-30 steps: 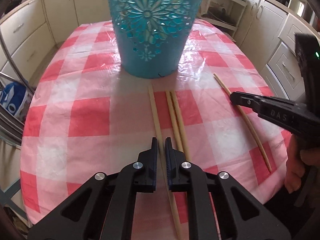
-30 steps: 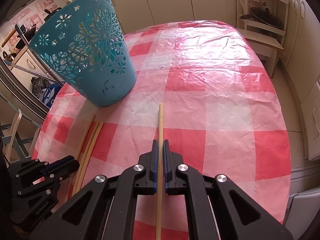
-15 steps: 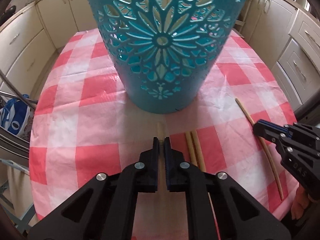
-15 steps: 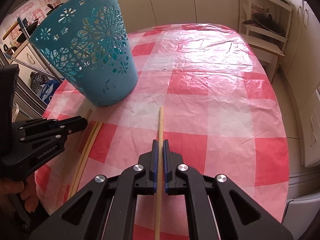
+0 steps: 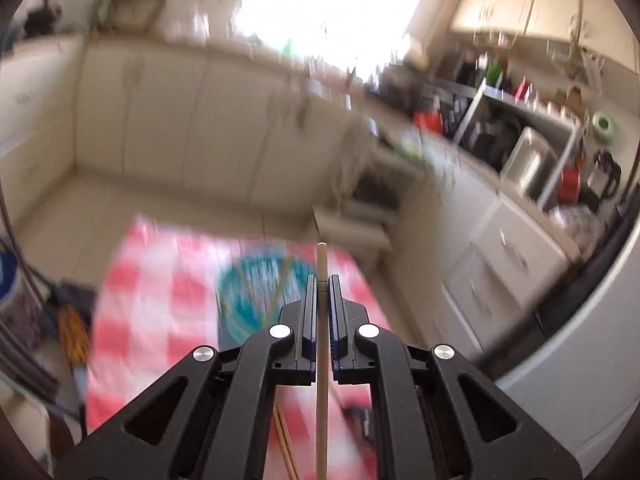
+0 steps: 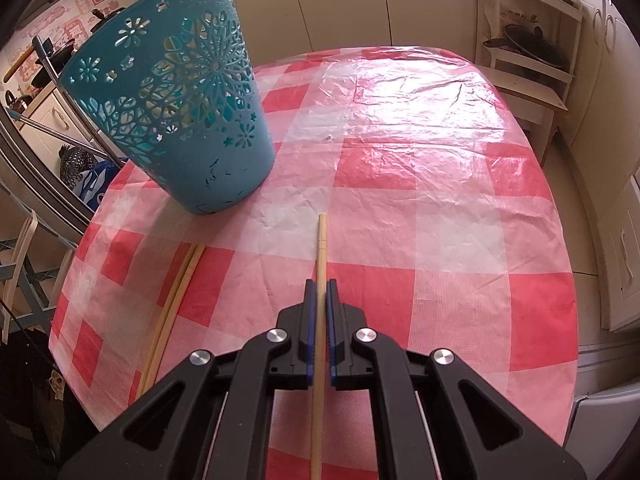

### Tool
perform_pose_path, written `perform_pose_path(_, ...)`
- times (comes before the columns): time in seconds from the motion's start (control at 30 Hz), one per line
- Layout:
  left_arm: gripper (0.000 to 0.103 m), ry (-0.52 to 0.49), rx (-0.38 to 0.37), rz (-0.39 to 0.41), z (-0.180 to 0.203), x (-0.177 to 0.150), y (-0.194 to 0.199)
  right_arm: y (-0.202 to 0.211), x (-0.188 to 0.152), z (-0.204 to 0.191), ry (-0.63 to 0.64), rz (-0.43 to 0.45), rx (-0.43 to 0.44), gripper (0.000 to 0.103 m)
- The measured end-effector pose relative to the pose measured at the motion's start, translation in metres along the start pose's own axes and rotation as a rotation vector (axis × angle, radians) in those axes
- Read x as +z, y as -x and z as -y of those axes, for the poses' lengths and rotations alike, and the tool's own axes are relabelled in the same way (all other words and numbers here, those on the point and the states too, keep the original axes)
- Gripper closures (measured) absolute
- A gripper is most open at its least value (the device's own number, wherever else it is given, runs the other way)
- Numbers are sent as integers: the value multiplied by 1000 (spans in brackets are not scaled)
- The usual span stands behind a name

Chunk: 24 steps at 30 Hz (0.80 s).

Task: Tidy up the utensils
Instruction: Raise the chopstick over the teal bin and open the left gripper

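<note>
My left gripper (image 5: 321,280) is shut on a wooden chopstick (image 5: 321,360) and holds it high in the air. Below it, blurred, are the teal cut-out basket (image 5: 256,292) and the red-checked tablecloth (image 5: 160,312). In the right wrist view my right gripper (image 6: 320,284) is shut on another chopstick (image 6: 321,248) just above the tablecloth (image 6: 420,200). The teal basket (image 6: 176,96) stands upright at the back left of the table. Two more chopsticks (image 6: 176,296) lie side by side on the cloth, left of my right gripper.
Cream kitchen cabinets (image 6: 344,0) ring the table. A white shelf unit (image 6: 528,52) with a dark pan stands at the back right. A counter with appliances (image 5: 532,160) runs along the right in the left wrist view. The table's edge drops off at the left and the right.
My left gripper closed on a chopstick on the table and rose sharply with it above the basket. It has left the right wrist view. The right gripper kept still.
</note>
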<state>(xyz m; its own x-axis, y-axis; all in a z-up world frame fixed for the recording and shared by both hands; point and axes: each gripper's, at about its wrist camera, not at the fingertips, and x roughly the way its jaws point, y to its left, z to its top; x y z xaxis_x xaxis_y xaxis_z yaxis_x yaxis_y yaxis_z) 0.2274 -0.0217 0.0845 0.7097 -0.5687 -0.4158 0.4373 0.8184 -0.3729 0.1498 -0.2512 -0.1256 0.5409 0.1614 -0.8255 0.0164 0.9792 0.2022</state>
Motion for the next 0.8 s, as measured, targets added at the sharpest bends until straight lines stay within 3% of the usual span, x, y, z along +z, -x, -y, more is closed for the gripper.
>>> perform_pose_path(0.13, 98, -58, 123, 287, 18, 30, -8, 0, -1, 1, -2, 4, 6, 97)
perform_pose_path(0.27, 98, -99, 249, 376, 24, 33, -41, 1, -1, 2, -2, 2, 14, 97)
perform_pose_path(0.6, 98, -82, 344, 316, 2, -11, -87, 4, 1, 3, 7, 30, -20, 98)
perform_pose_path(0.8, 95, -137, 355, 165, -5, -33, -102, 22, 7, 20, -94, 103, 81, 98)
